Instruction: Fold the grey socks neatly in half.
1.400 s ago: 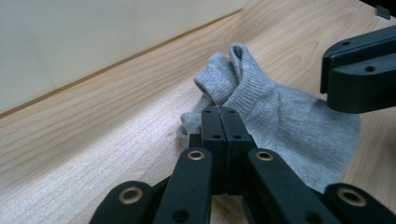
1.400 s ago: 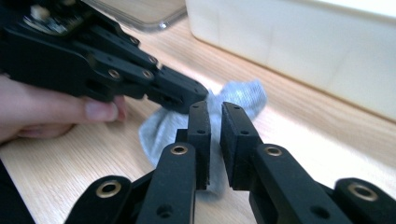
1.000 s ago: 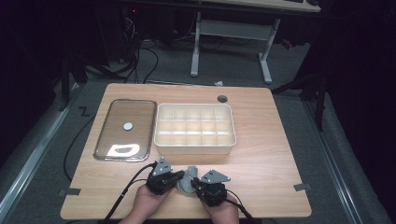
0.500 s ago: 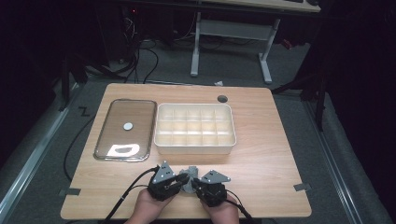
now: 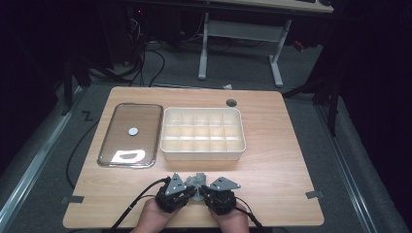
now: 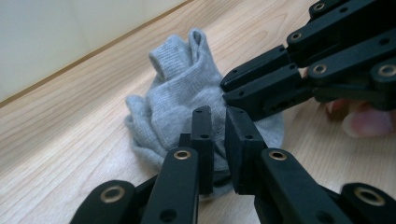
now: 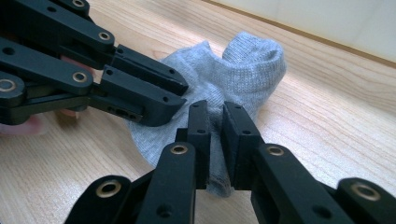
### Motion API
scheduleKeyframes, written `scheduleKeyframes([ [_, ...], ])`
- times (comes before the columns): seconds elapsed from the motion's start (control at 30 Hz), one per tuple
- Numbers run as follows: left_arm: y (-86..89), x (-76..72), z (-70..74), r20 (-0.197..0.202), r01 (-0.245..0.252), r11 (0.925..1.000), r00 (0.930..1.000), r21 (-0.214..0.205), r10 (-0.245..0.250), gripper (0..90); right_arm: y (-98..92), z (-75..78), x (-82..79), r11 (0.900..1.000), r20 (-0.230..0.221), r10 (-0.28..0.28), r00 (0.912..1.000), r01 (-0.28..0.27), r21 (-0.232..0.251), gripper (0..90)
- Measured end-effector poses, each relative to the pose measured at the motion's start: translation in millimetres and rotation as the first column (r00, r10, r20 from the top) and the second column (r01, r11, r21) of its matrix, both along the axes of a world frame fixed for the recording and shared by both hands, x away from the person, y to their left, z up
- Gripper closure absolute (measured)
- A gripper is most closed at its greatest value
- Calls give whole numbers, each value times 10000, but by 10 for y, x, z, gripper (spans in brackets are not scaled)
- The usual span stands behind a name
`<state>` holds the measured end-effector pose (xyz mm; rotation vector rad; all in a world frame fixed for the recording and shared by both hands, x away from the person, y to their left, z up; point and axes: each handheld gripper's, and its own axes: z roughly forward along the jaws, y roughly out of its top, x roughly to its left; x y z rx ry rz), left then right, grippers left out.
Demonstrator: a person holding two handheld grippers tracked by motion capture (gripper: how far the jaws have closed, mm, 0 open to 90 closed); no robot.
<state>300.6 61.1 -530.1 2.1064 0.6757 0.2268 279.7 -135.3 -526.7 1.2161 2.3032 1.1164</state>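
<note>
A small grey sock (image 5: 198, 179) lies crumpled on the wooden table near its front edge, between my two grippers. My left gripper (image 5: 192, 191) comes at it from the left and my right gripper (image 5: 204, 191) from the right, tips almost meeting. In the left gripper view the left gripper (image 6: 218, 126) has just been closing, and its jaws pinch a fold of the sock (image 6: 177, 93). In the right gripper view the right gripper (image 7: 215, 121) is shut on another fold of the sock (image 7: 243, 65). A hand holds each gripper.
A white box (image 5: 202, 154) divided into several empty compartments stands just beyond the sock. A shiny flat lid (image 5: 127, 165) with a round knob lies to its left. A cable hole (image 5: 231, 102) sits at the table's back. The table's front edge is right under the hands.
The left gripper has shifted a little toward the front edge and the sock. The right gripper has kept still. The sock stays between them.
</note>
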Motion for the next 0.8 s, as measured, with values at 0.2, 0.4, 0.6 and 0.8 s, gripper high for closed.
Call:
scheduleKeyframes([
  [0.2,54,-1,-14,131,-63,10000,9999,57,62,843,-6,-6,12,9999,-53,46,10000,-45,100,823],
  [0.4,77,-20,-24,252,-165,9999,9995,32,164,850,-2,-10,11,10000,11,56,10000,-56,67,821],
  [0.6,81,-8,-25,94,-133,9999,9999,-24,133,856,-7,105,-15,9998,-255,-164,9995,167,135,699],
  [0.8,86,10,-27,-67,-74,9999,10000,-139,73,840,-90,227,-63,9968,-133,-651,9978,657,450,609],
])
